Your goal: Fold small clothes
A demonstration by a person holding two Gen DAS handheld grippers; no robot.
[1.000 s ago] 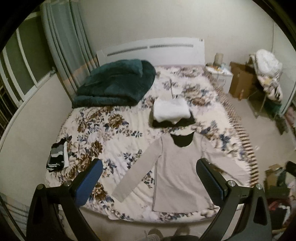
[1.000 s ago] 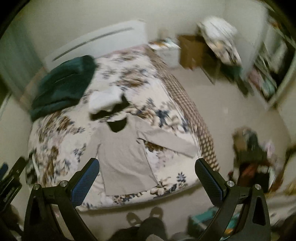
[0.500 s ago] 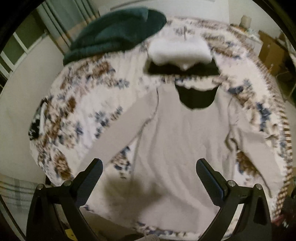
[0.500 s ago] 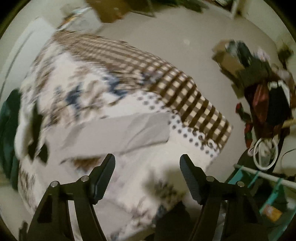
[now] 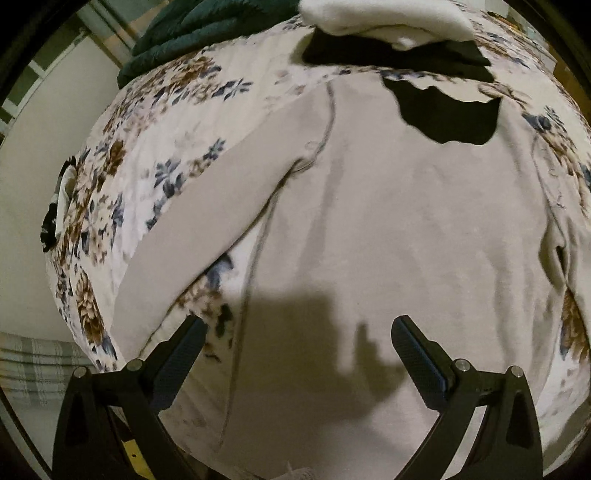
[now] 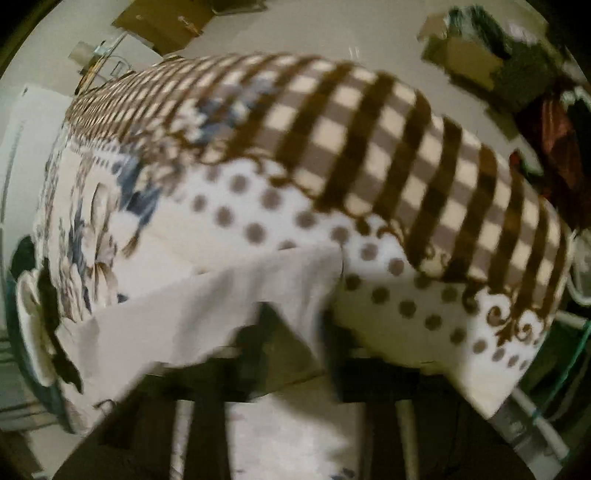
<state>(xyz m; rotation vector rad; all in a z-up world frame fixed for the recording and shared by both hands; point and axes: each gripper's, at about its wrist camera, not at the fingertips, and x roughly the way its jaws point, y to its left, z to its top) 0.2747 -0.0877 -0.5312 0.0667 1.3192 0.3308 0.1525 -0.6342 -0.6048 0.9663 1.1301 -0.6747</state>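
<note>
- While we lean over the bed [image 5: 155,122], our left hand-held gripper [image 5: 295,362] hangs above the pale grey long-sleeved top [image 5: 406,229] with its jaws spread wide and nothing between them.
- We see the top lying flat on the floral bedspread, its dark neckline [image 5: 450,114] toward the headboard end and its near hem under our left fingers [image 5: 421,354].
- We see the top's left sleeve [image 5: 207,229] reaching out at a slant over the flowers toward the edge of the bed.
- Just beyond the neckline we find a folded pile, a white garment [image 5: 388,18] on top of a black one [image 5: 399,55].
- A dark green blanket [image 5: 192,29] sits bunched at the far left corner of the bed, and a small black-and-white item [image 5: 59,206] lies at the left edge.
- In the right wrist view, which is badly blurred, our right hand-held gripper [image 6: 291,354] has just been closing and its jaws now stand together.
- The end of the top's right sleeve [image 6: 221,306] lies at that gripper's tips; whether the cloth is actually pinched, we cannot tell through the blur.
- That sleeve lies near the corner of the bed, beside the dotted and brown-checked border of the bedspread [image 6: 369,147].
- Past the bed we make out floor with cardboard boxes [image 6: 166,22] and a dark heap of clutter [image 6: 546,110].
</note>
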